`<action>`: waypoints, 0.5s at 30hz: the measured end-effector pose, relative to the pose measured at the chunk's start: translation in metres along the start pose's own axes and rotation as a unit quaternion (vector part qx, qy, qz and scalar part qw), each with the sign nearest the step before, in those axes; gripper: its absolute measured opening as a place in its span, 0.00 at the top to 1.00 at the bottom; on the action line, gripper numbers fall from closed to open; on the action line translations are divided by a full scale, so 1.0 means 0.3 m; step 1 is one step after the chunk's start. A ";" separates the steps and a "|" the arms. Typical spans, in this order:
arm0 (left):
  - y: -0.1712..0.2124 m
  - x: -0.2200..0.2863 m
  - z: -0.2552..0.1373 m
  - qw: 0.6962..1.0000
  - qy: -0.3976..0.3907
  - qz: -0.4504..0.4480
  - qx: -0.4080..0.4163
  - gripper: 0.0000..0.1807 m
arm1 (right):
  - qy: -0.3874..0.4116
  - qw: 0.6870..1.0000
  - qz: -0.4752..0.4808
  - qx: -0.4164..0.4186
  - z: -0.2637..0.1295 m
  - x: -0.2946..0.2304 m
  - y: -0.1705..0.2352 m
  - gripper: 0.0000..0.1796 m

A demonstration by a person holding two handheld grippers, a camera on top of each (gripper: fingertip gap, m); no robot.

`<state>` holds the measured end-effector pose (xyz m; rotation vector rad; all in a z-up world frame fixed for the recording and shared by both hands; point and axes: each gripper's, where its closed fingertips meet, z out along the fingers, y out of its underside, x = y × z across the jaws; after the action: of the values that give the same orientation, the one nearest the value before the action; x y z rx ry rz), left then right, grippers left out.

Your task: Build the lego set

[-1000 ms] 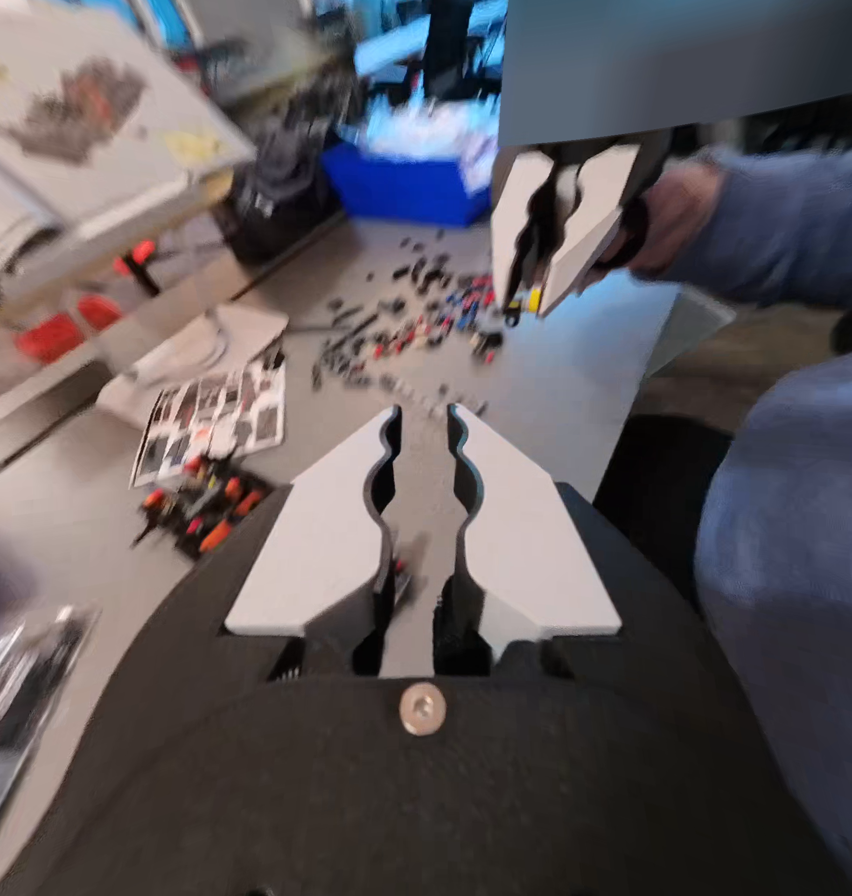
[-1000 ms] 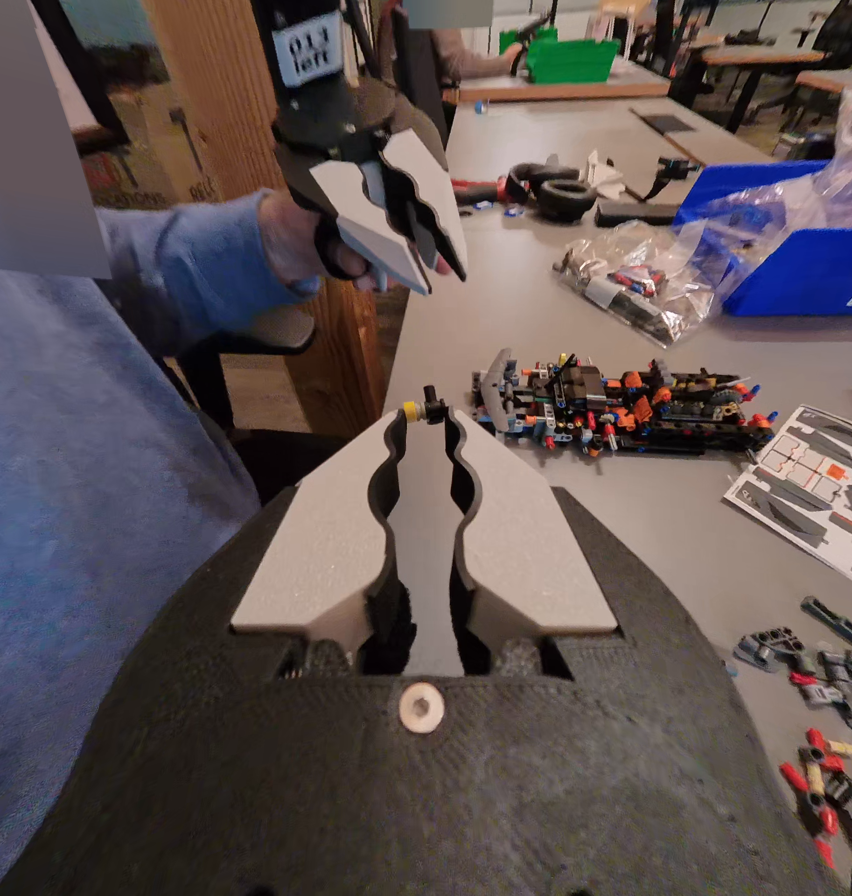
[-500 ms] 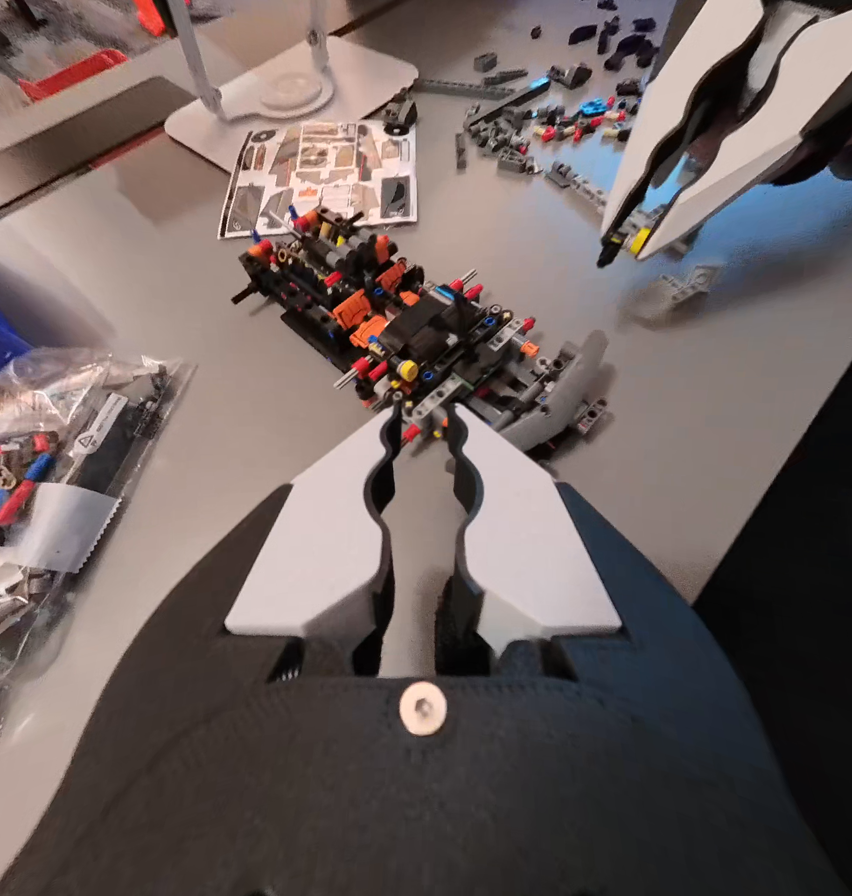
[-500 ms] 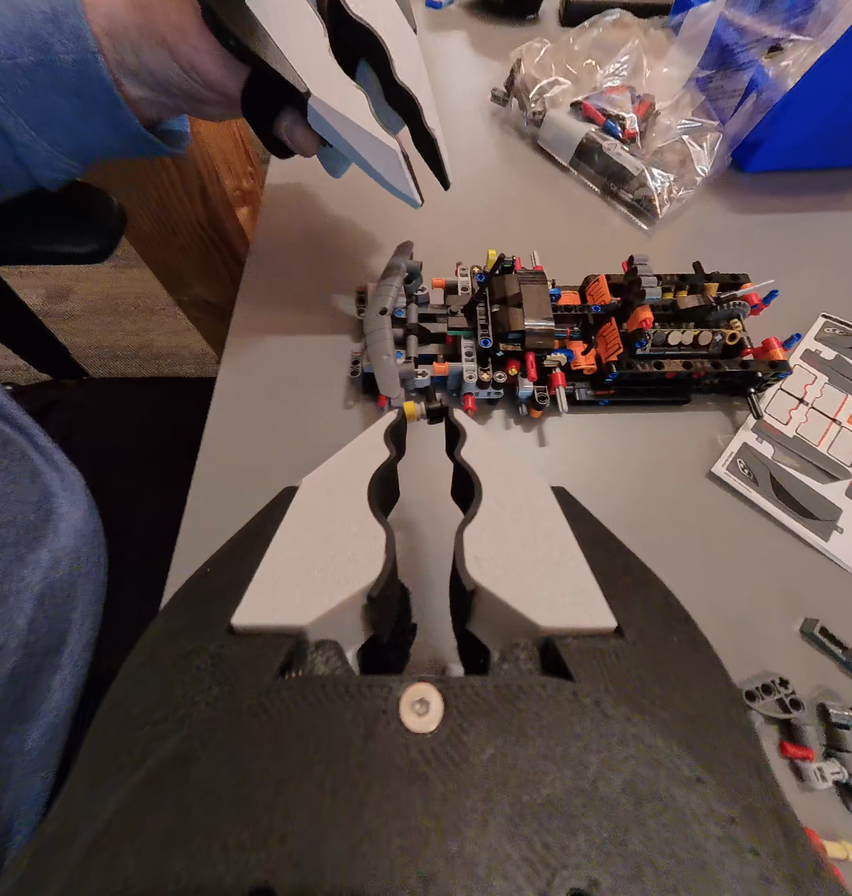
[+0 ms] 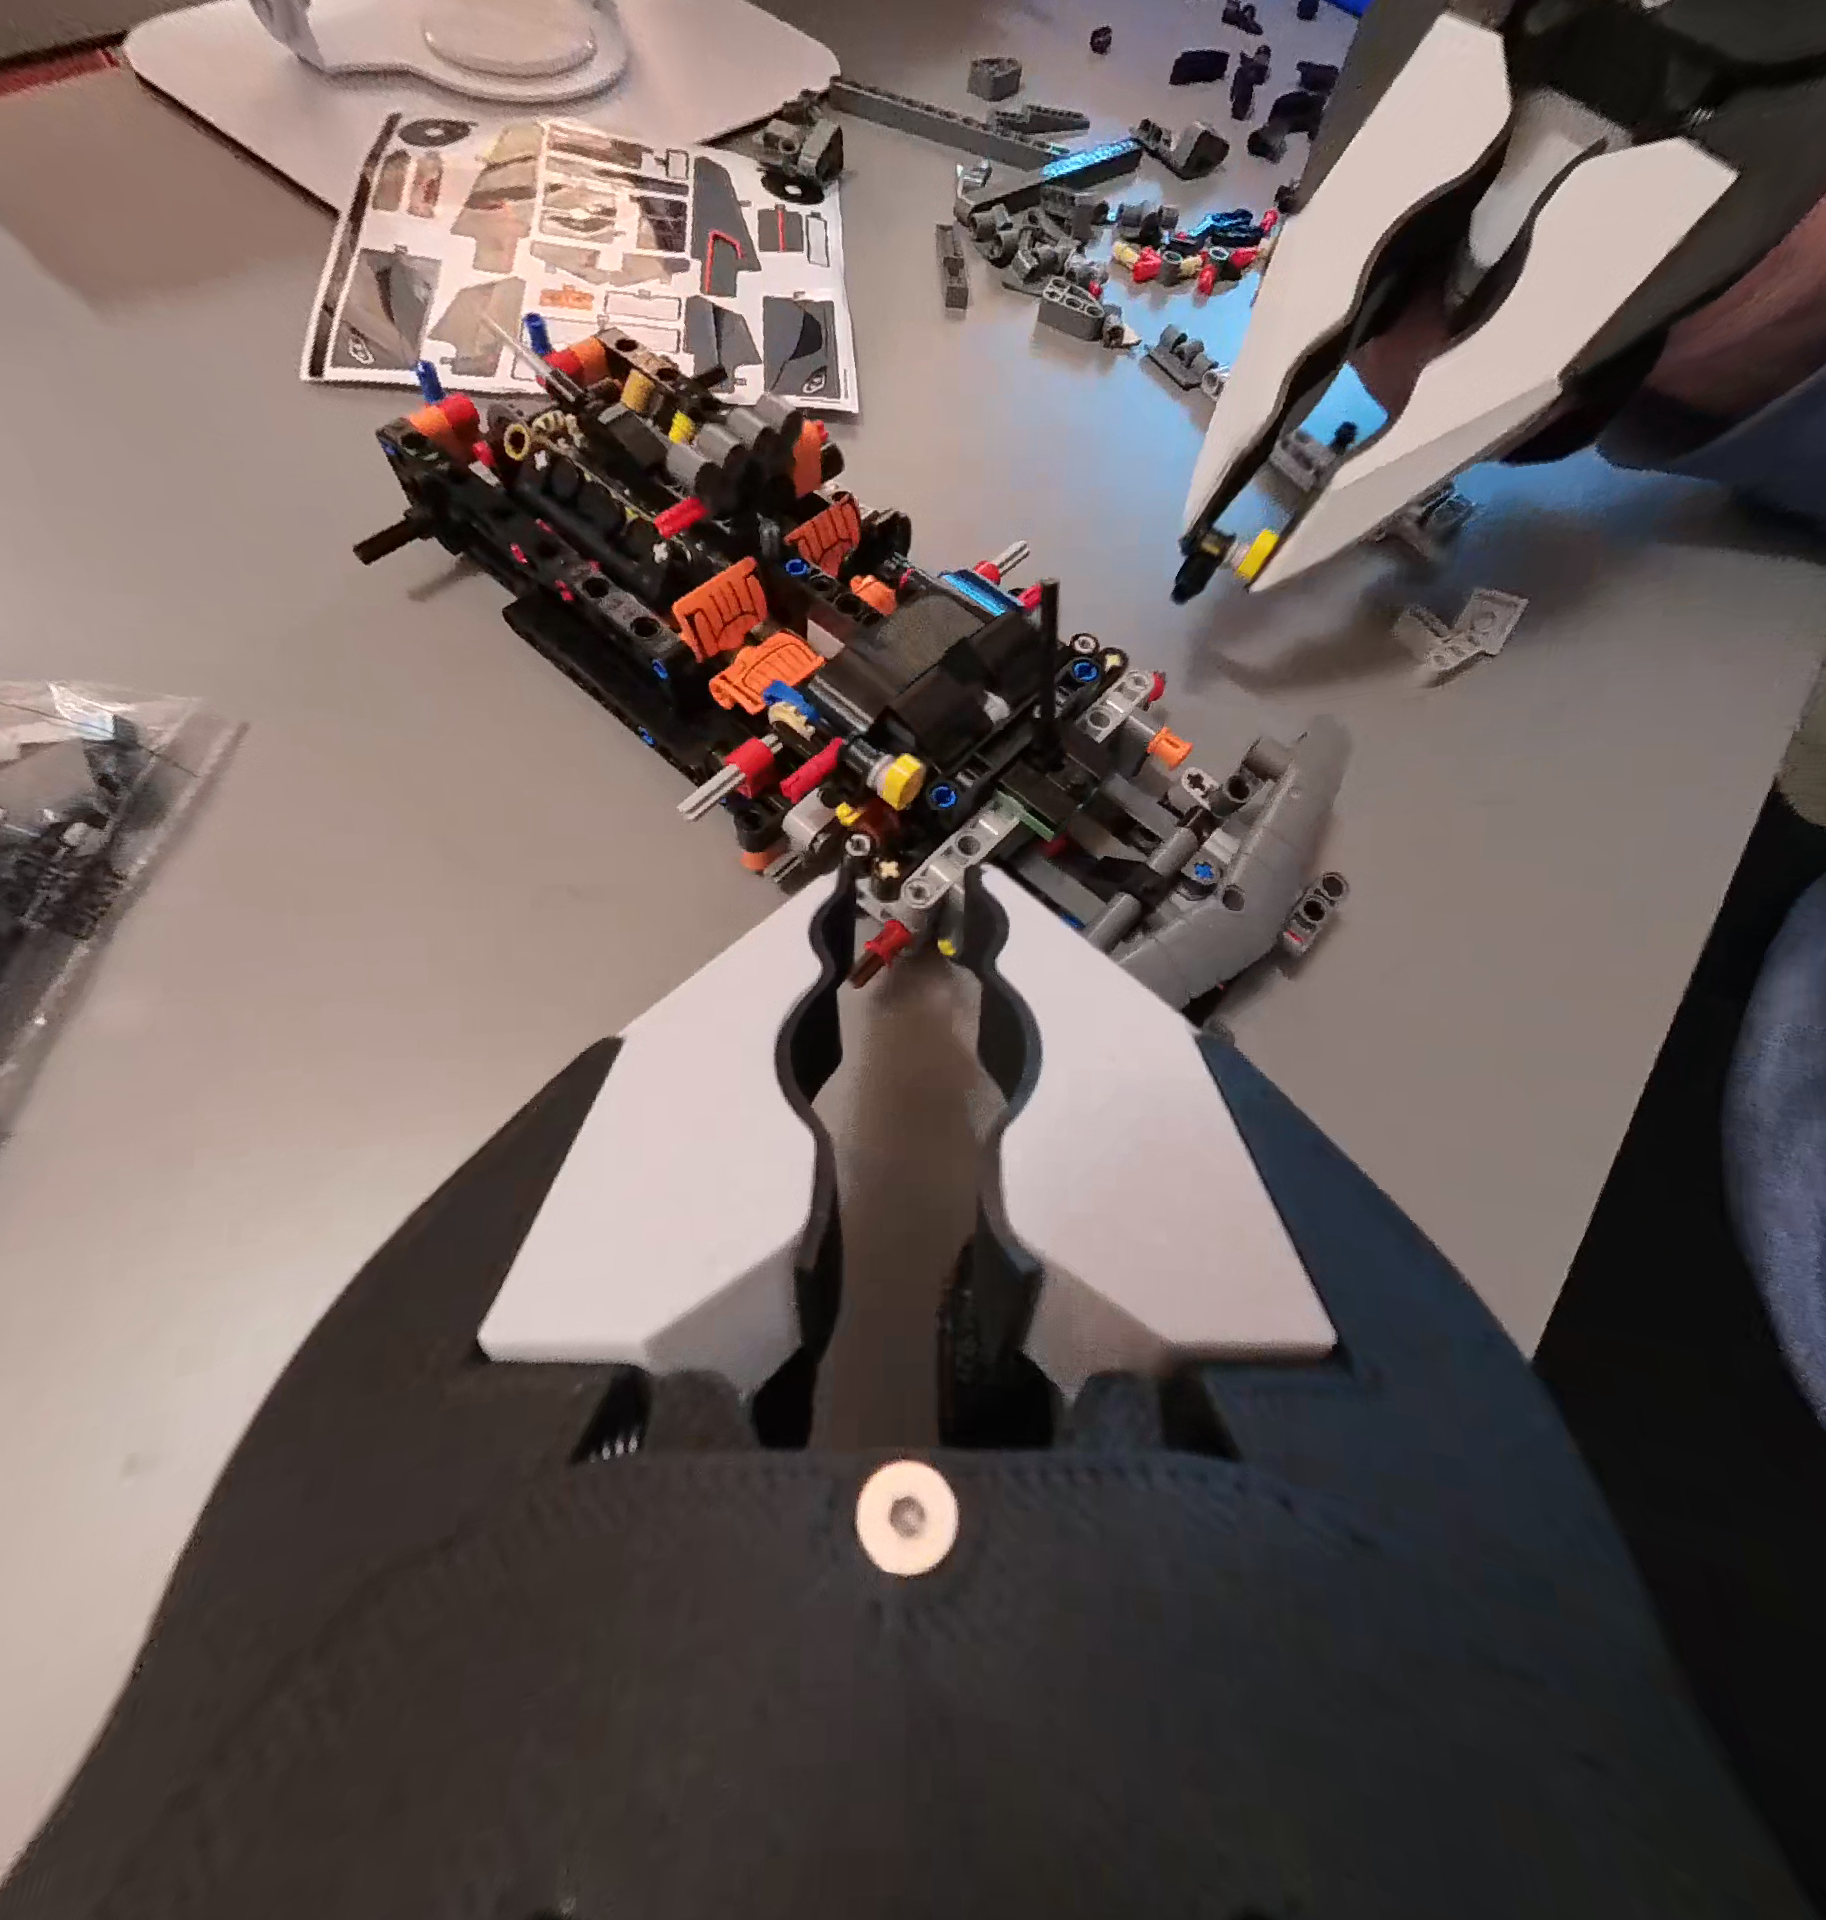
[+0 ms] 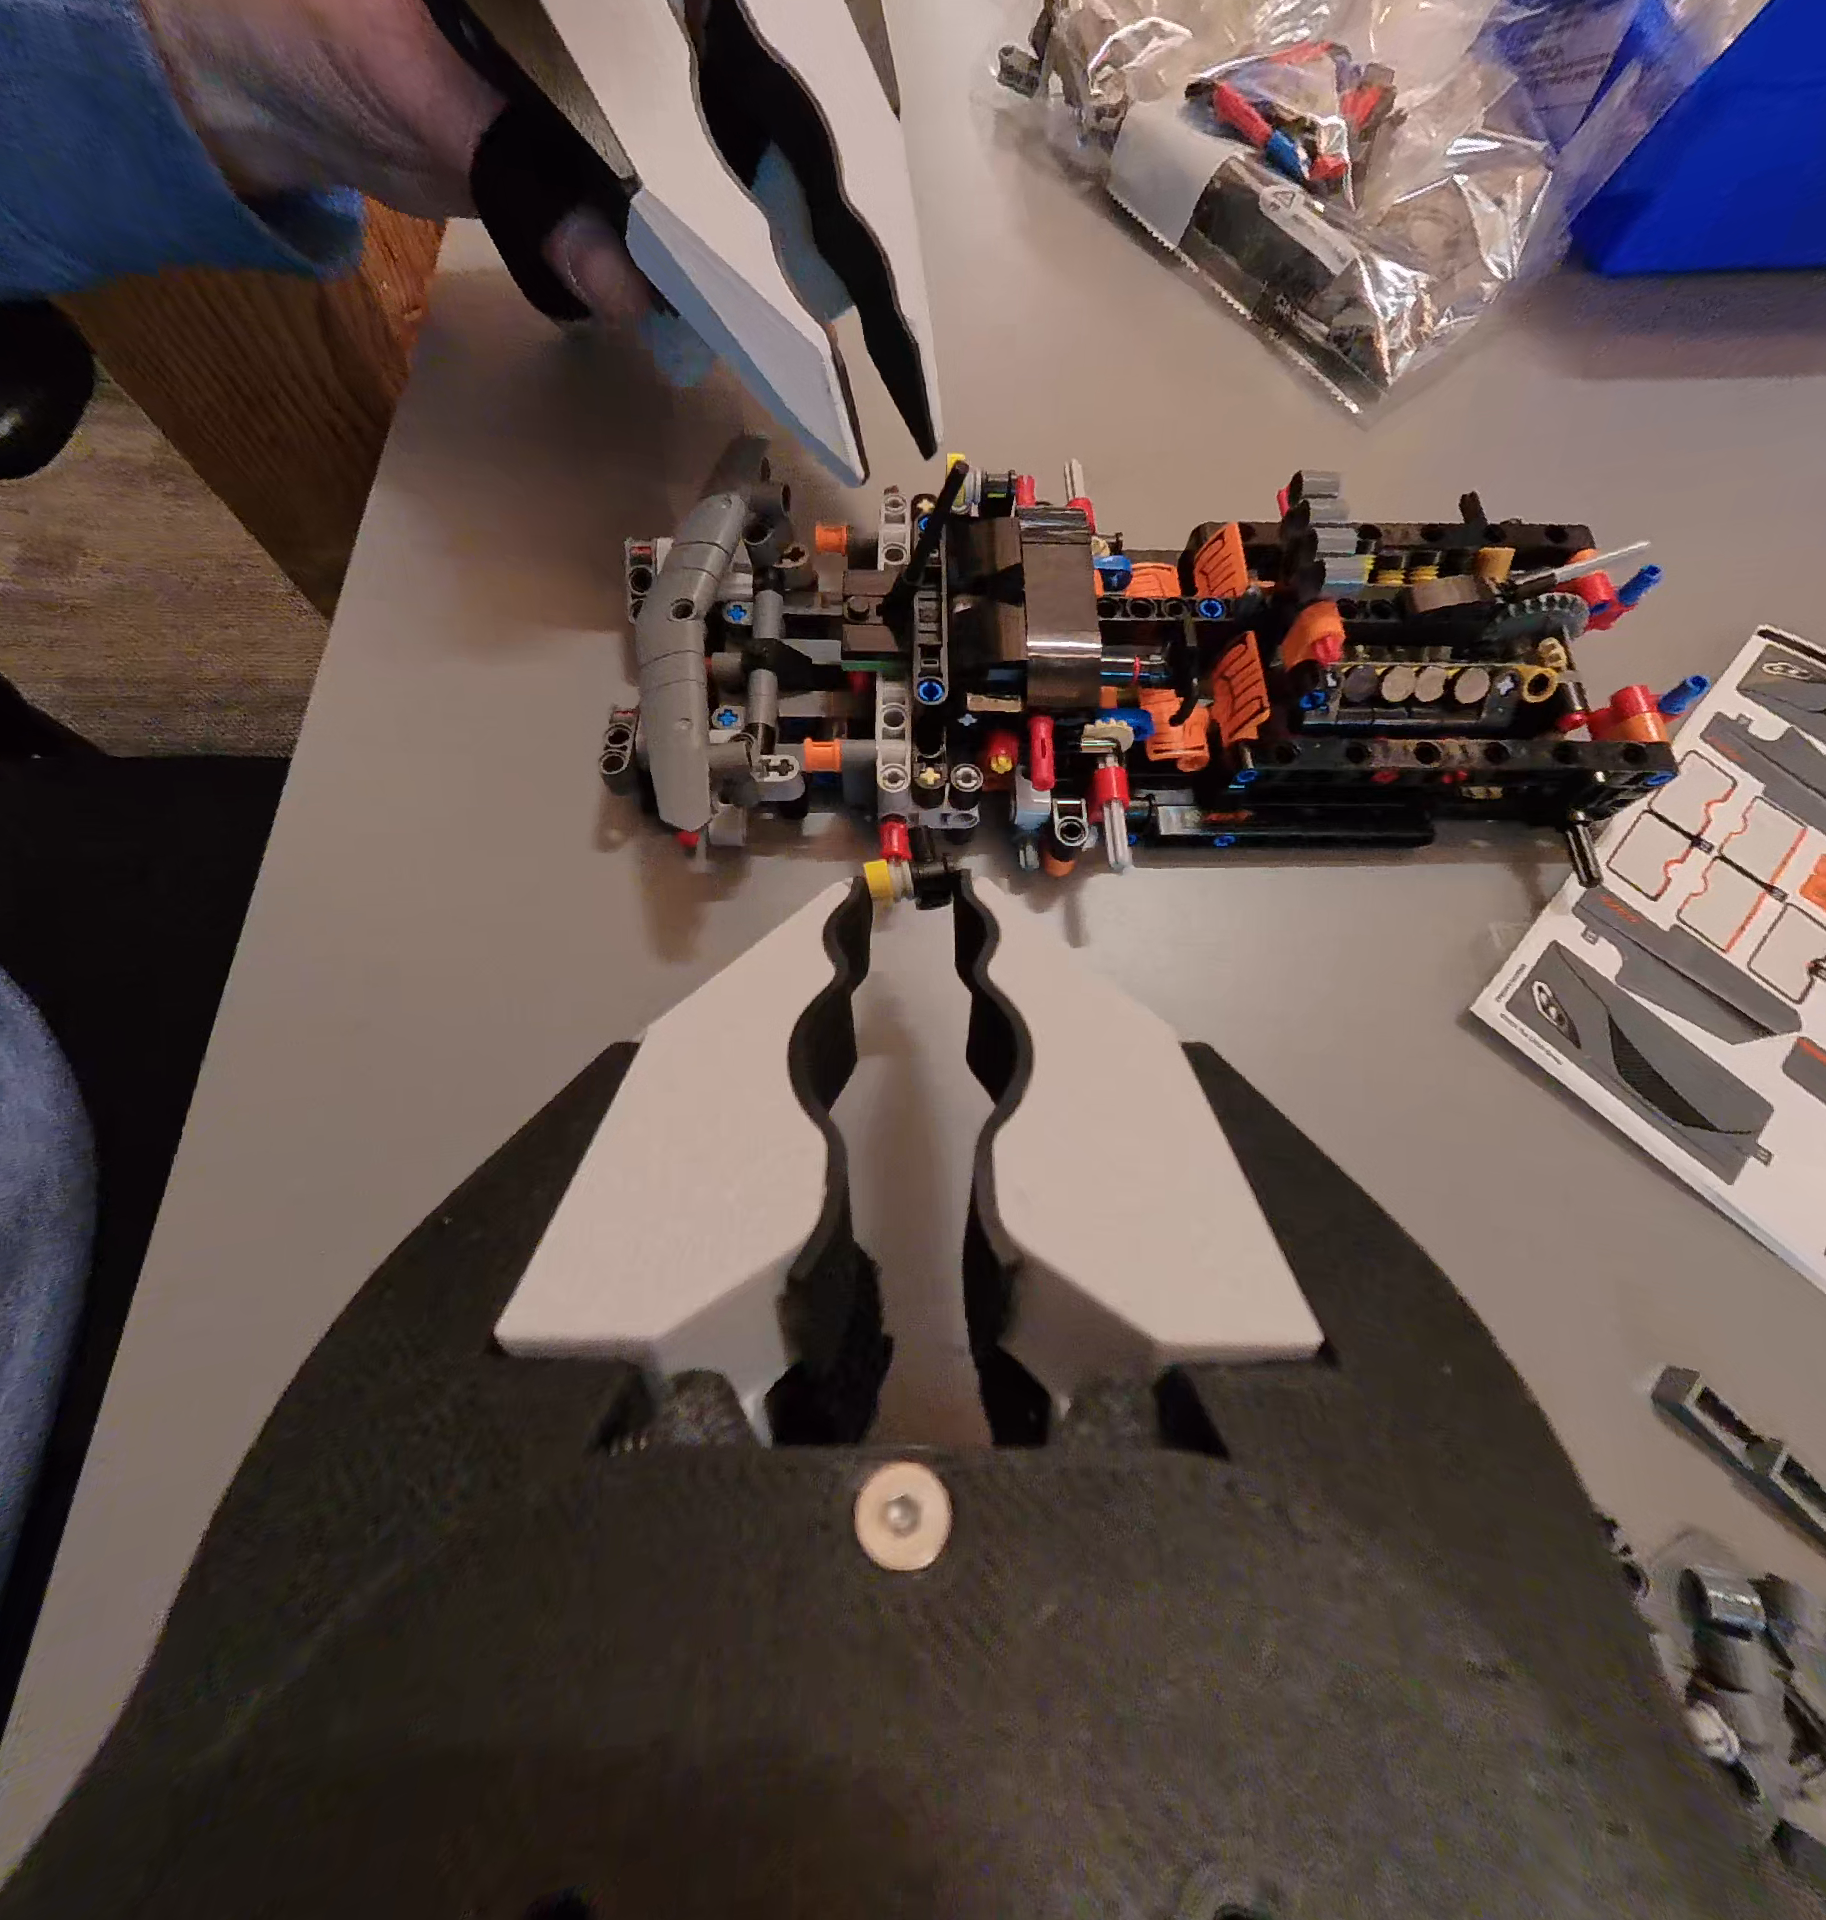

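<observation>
Grey bench [image 6: 1304, 1018] carries the work: a half-built lego chassis [image 6: 1096, 665] lies lengthwise near its edge, curved grey bumper end towards the person. A sticker sheet [image 6: 1719, 935] sits at the far end of the model, a bag of parts [image 6: 1283, 156] beyond it, and loose pieces [image 5: 1085, 249] are scattered further along.

Right tool [image 6: 907, 888] is closed on a small yellow-and-black connector piece [image 6: 904, 881], held at its tips just beside the near flank of the chassis, by a red pin. Left tool [image 5: 904, 914] holds nothing; its jaws stand slightly parted, tips poised over the front section on the opposite flank. Whether they touch the model cannot be told.

Assessment: the step in hand is fitting the connector into the side of the front section. The next move likely calls for the left tool to brace the chassis while the right lines up the piece with its hole and presses home; an unbraced model would probably slide.
</observation>
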<state>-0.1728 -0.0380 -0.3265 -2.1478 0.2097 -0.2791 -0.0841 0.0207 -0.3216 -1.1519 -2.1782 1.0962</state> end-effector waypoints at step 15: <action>-0.027 -0.015 0.014 1.000 0.010 -0.001 0.008 0.88 | -0.007 1.000 -0.010 -0.006 0.048 0.034 -0.024 0.93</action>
<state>-0.1755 -0.0289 -0.3225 -2.1307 0.2162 -0.3031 -0.1031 0.0204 -0.3241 -1.1292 -2.2049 1.0859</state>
